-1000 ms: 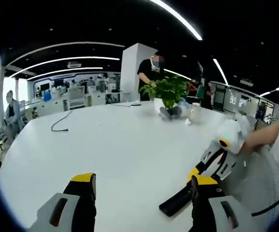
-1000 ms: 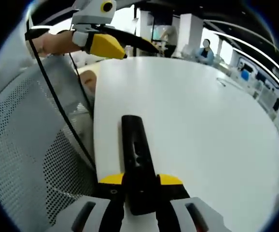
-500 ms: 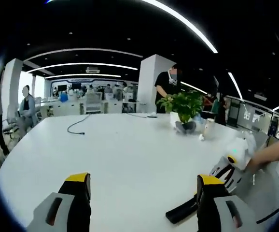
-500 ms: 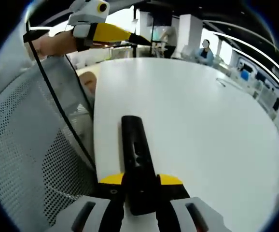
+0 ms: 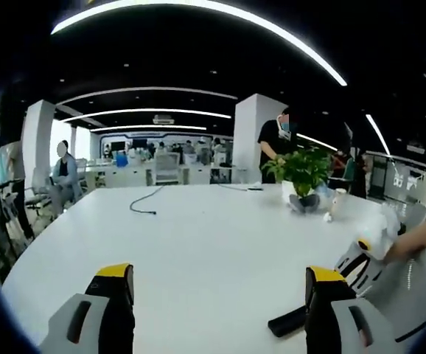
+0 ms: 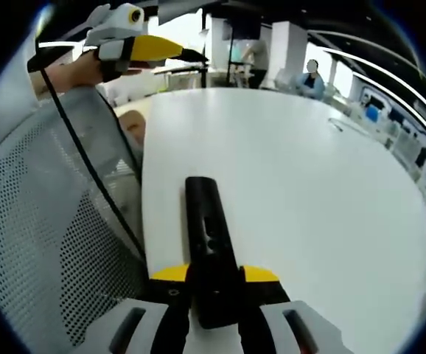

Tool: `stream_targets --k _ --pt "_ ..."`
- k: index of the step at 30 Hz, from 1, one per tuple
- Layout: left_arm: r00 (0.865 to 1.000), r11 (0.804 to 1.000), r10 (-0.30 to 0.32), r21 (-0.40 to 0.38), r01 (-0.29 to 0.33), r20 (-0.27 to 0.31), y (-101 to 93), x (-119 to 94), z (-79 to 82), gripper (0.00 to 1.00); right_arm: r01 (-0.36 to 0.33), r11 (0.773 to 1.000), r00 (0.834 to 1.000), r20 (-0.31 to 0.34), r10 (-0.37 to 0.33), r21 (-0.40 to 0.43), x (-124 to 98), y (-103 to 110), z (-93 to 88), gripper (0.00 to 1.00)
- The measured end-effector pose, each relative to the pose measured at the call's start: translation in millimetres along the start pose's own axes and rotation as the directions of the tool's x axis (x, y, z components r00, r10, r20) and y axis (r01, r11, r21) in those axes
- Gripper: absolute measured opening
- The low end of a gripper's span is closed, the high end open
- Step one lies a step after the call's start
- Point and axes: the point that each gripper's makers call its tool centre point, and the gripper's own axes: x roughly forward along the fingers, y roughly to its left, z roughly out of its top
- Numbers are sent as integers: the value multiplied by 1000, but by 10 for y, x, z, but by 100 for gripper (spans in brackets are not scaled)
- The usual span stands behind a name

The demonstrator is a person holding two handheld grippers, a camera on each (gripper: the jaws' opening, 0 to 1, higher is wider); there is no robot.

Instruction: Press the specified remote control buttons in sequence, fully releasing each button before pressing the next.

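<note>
Right gripper view: your right gripper clamps the remote at the table edge; left gripper, jaws wide and empty, is raised well off — a blind press risks the wrong button.

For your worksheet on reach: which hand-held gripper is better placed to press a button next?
Left, probably. The left hand-held gripper is open and free above the white table; the right hand-held gripper is shut on the slim black remote control, steadying it.

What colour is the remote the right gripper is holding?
Black. The slim black remote control shows best in the right gripper view, clamped in the right gripper.
</note>
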Motion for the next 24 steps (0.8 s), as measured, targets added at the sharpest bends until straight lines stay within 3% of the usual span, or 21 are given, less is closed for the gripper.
stream_targets --k 5,9,13,24 --pt "999 997 45 57 -46 18 99 -11 -48 100 3 1000 1000 9 -3 6 5 -2 2 22" --pt "1000 999 22 24 -22 8 52 18 -46 100 10 1000 1000 -2 -9 14 12 2 9 22" --pt "999 999 28 30 -29 32 68 -7 -23 100 20 999 1000 -18 -20 29 15 -2 7 22" --pt "999 997 27 74 -28 19 41 -2 -34 100 13 1000 999 -52 -13 1 14 5 8 21"
